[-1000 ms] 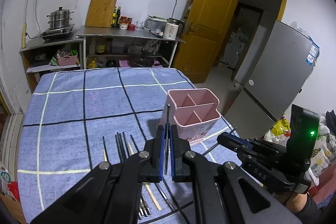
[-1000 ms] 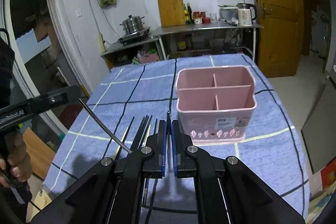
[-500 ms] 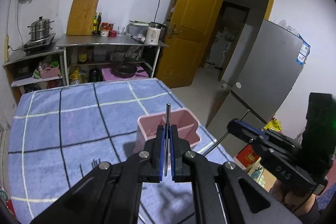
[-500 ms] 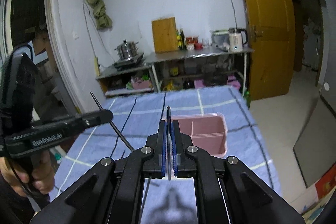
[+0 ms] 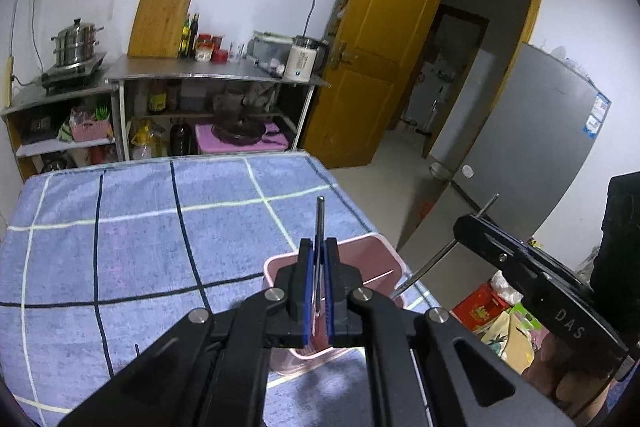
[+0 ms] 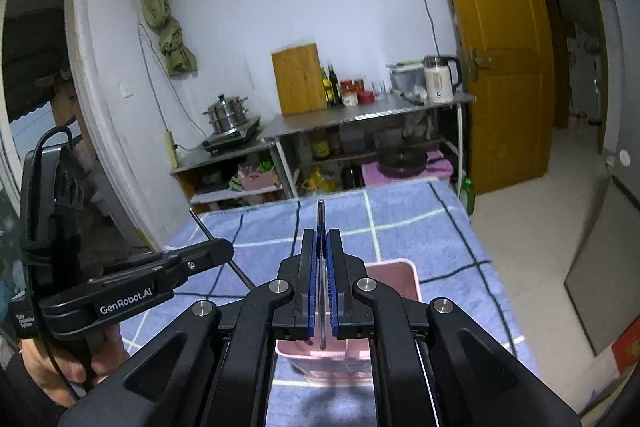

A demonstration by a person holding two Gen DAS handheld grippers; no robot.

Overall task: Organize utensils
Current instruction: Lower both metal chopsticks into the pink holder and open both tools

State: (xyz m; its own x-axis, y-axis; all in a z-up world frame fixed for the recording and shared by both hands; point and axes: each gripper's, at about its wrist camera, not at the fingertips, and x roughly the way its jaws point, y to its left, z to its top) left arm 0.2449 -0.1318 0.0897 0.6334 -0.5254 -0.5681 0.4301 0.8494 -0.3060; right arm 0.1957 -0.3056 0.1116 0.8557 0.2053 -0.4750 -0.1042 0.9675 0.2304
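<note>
On the blue checked bench (image 5: 132,239) stood the pink plastic organizer (image 5: 384,255), light, rigid and open-topped, probably easy to tip or slide on the cloth if a utensil struck its rim. Above its near edge the left gripper (image 5: 319,263) had its fingers pressed together on a thin dark metal chopstick (image 5: 320,223), gripped partway along so a tip stood up. The right gripper (image 6: 321,259) likewise pinched a second chopstick (image 6: 321,219) over the organizer. Each looked light, stiff and slick; I would judge a mid-shaft pinch safest, since a smooth rod could pivot or slip.
</note>
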